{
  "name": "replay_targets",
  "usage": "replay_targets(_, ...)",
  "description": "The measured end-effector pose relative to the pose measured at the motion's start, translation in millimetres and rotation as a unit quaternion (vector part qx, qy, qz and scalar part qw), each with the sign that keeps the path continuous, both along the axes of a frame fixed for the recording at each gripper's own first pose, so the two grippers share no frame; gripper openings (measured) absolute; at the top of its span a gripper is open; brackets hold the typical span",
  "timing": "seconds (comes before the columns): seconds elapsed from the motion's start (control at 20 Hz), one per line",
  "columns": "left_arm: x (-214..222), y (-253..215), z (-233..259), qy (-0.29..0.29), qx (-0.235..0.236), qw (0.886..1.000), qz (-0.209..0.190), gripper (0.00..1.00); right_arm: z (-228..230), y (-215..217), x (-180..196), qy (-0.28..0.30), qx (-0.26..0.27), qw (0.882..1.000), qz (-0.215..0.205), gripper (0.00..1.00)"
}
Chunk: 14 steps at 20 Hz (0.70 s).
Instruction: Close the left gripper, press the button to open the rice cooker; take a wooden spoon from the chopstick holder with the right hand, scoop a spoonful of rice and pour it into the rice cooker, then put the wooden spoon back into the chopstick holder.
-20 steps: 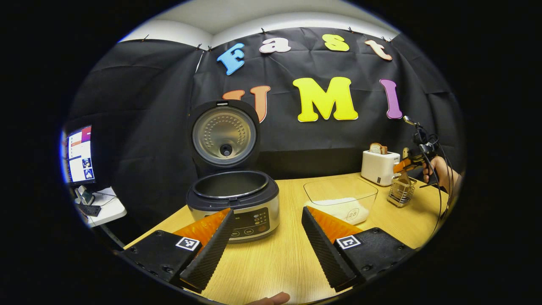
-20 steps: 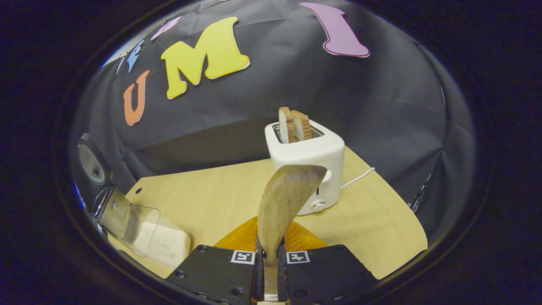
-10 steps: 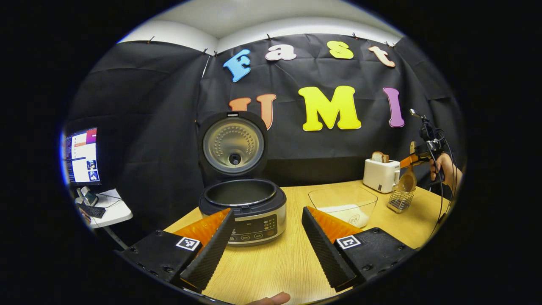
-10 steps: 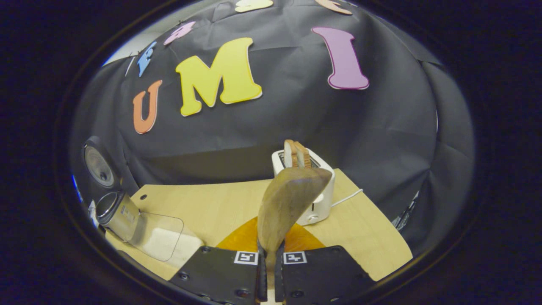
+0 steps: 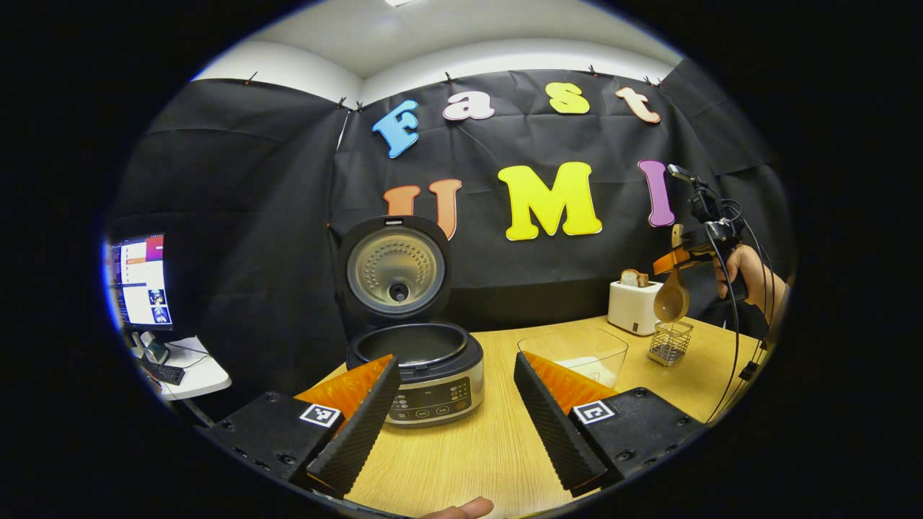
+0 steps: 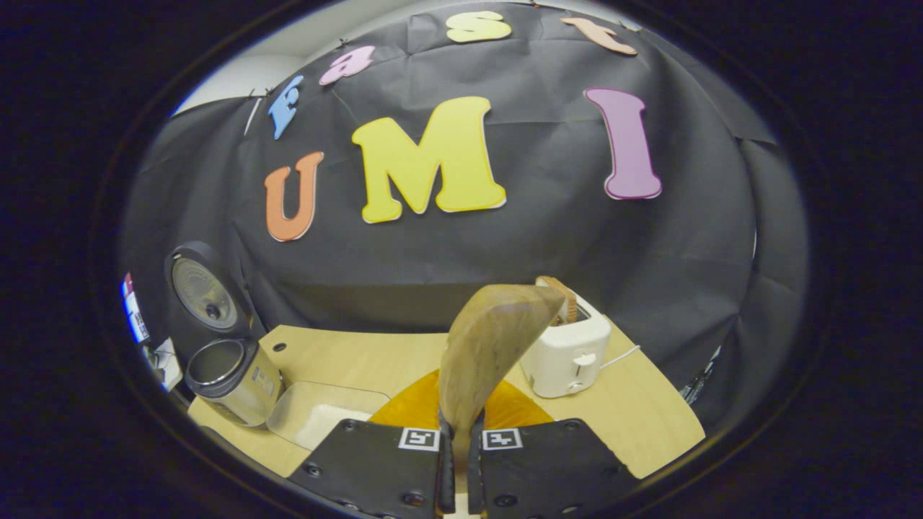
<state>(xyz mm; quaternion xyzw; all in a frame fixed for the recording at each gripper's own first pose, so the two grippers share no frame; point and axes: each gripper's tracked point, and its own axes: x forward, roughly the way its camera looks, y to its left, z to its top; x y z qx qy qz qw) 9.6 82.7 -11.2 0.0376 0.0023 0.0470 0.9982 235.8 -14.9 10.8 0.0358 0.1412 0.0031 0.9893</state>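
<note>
1. While the left gripper (image 5: pixel 454 411) idles low at 6 o'clock in the left gripper view, its jaws stand wide apart, gripping nothing, above the table (image 5: pixel 469 454).
2. Right gripper (image 6: pixel 456 461): jaws clamped together on the wooden spoon (image 6: pixel 487 346), handle pinched between them, bowl sticking up at 12 o'clock from the fingers in the right gripper view.
3. Rice cooker (image 5: pixel 418 367) sits just beyond the left fingers, lid up, pot exposed; button step looks done.
4. Clear rice container (image 5: pixel 577 353) at 3 o'clock of the cooker, white rice inside; scoop not yet made, I judge.
5. Chopstick holder (image 5: pixel 669 344) farther at 3 o'clock, spoon hanging above it, clear of the basket, near the toaster (image 5: pixel 633 306).
6. Risks: narrow pinch on the handle could let the spoon twist when it digs into rice; a tilted carry would spill grains on the table; the bowl could knock the container's wall on entry.
</note>
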Motion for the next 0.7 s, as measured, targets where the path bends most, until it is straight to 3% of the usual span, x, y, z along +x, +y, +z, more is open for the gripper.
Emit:
replay_targets(0.45,-1,17,-6,0.007,-0.011,1.000,0.011,1.00,-32,145,35,0.017,-0.035,0.996,0.086,0.07)
replay_targets(0.7,0,18,-6,0.005,-0.023,1.000,0.006,1.00,-75,173,60,0.038,-0.076,0.992,0.088,0.07)
